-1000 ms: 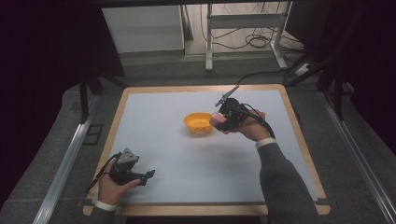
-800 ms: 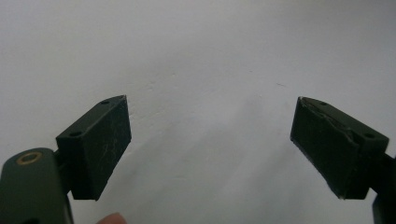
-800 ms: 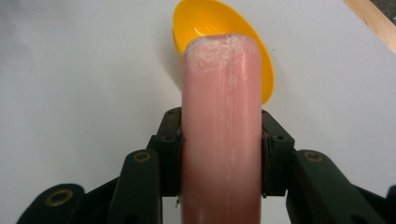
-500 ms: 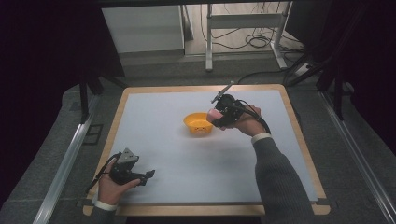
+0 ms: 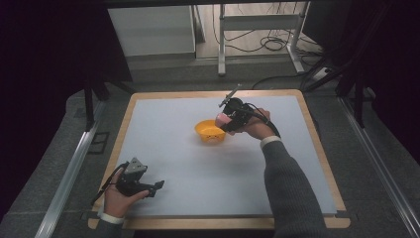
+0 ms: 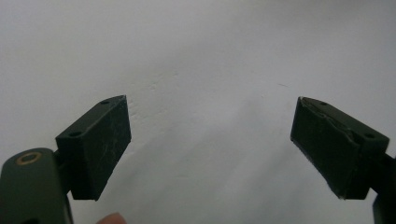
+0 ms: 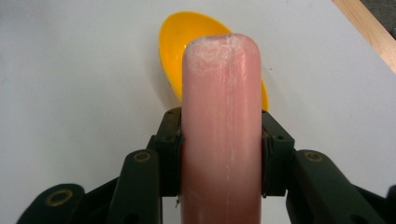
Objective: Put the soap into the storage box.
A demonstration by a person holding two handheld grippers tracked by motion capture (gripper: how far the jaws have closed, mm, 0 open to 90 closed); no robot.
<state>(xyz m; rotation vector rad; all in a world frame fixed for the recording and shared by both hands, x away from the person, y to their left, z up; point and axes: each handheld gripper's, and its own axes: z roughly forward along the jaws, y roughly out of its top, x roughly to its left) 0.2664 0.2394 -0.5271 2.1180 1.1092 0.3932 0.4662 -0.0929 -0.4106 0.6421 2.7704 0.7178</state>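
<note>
We look down on a white table [image 5: 198, 198] with a light wooden border, and a person's two forearms reach in from the near edge, each hand holding a black two-jaw gripper.

The right gripper [image 5: 225, 120] is out over the middle of the table, held by a hand in a grey sleeve [image 5: 287, 188]. Its jaws are clamped on a pink sausage-shaped piece [image 7: 222, 121], smooth and rounded at the far end, with whitish scuffs on its surface. In the right gripper view we see the two pads pressing on either side of it, and the piece sticks out well past them. Its tip lies over the near rim of a small yellow bowl [image 7: 175, 42], which sits on the table just beyond. From above, the yellow bowl [image 5: 210, 132] sits near the centre of the table, and the pink piece [image 5: 221, 120] hangs at its right edge; we cannot tell whether it touches the bowl.

The left gripper [image 5: 148, 187] rests low near the front left corner of the table, well apart from the bowl. In the left gripper view we see its jaws spread wide, with bare white tabletop between them. A grey three-cornered plate sits on top of it.
</note>
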